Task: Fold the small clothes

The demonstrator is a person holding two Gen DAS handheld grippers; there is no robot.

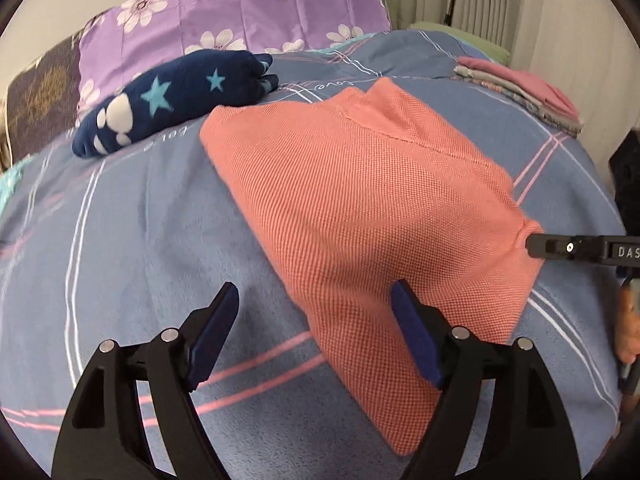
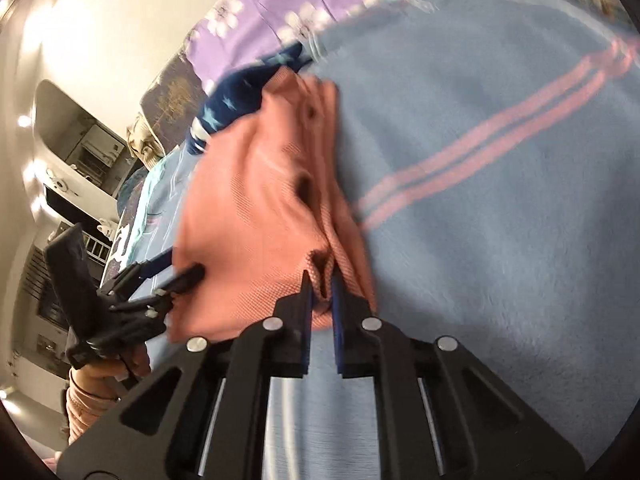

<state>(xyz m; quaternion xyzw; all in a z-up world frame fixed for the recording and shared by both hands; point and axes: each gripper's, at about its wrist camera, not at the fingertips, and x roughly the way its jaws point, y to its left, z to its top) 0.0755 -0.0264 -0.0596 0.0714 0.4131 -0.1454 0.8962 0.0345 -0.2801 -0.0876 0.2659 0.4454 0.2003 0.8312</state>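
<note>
A folded coral knit garment (image 1: 360, 208) lies on the blue plaid bedspread (image 1: 120, 240). My left gripper (image 1: 316, 304) is open; its right finger rests on the garment's near part, its left finger over bare bedspread. My right gripper (image 2: 320, 284) is shut on the garment's edge (image 2: 256, 200), pinching a bunched fold. The right gripper also shows in the left wrist view (image 1: 536, 245) at the garment's right corner. The left gripper shows in the right wrist view (image 2: 176, 276) at the garment's far side.
A navy star-patterned garment (image 1: 168, 100) lies rolled behind the coral one. A purple flowered pillow (image 1: 240, 12) is at the bed's head. A stack of folded pink and grey clothes (image 1: 524, 92) sits at the far right. Shelving (image 2: 72, 168) stands beyond the bed.
</note>
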